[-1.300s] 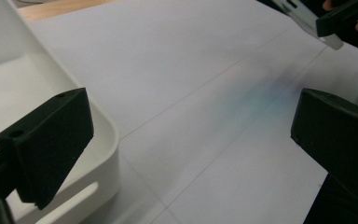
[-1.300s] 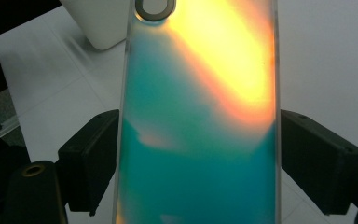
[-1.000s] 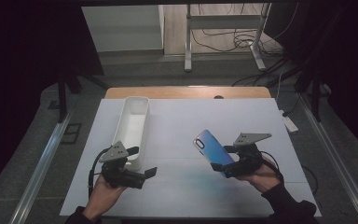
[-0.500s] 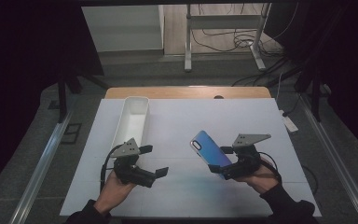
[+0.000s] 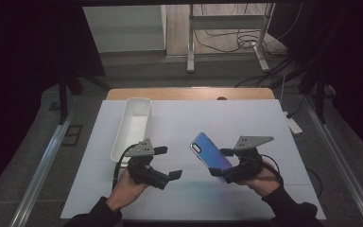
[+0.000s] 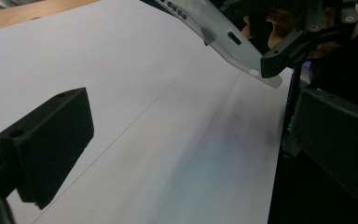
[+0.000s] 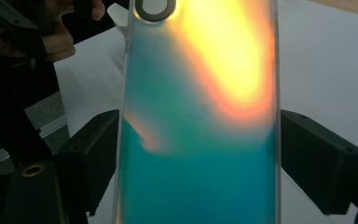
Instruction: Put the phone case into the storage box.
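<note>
Iridescent phone case [image 5: 211, 154], tilted and clamped by its edges in the right gripper [image 5: 222, 171], could slip if the empty, spread-fingered left gripper [image 5: 168, 163] knocks it.

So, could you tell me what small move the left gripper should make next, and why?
Probably ease the left gripper on toward the phone case and take its free upper end. Its jaws are open with nothing between them, and the right gripper clamps the case's lower end, tilted above the table.

Iridescent phone case [image 5: 210, 153] shading blue to violet, teal with yellow-orange glow close up, plain white tray [image 5: 133, 124], white table [image 5: 246, 118], black tools
</note>
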A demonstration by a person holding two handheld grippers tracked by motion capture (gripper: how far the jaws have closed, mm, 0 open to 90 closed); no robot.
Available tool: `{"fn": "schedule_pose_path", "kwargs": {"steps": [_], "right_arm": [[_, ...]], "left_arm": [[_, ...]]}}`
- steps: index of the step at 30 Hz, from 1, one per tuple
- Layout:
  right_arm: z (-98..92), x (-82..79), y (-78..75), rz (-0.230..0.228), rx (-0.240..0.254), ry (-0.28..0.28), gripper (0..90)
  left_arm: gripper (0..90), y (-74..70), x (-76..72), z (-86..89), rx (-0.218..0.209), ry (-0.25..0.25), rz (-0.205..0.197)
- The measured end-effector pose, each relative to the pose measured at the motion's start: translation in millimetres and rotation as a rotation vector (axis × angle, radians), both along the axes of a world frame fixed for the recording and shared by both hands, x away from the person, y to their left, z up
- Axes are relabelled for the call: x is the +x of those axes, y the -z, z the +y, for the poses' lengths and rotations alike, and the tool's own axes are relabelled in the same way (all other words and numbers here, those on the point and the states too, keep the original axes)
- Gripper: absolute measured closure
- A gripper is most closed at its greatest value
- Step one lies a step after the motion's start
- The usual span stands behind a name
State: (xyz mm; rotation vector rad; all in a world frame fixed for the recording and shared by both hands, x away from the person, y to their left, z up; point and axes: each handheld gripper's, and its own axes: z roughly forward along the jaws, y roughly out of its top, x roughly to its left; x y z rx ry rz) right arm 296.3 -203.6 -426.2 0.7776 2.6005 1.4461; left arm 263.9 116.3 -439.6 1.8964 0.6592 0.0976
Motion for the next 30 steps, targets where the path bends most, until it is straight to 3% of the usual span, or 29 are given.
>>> {"fn": "schedule_pose_path", "kwargs": {"steps": [11,27,30], "right_arm": [[3.9,-1.8,-1.3,-0.007,0.021,-0.027,16.5],[12.1,-5.7,-1.8,-0.009,0.031,-0.062,16.5],[11.7,-5.5,-1.7,-0.008,0.032,-0.062,16.5]], "left_arm": [[0.0,0.3,10.9,-21.0,-0.003,0.064,-0.002],[0.0,-2.4,19.5,-34.5,-0.030,0.154,-0.001],[4.0,-2.5,19.0,-33.4,-0.034,0.164,-0.004]]}}
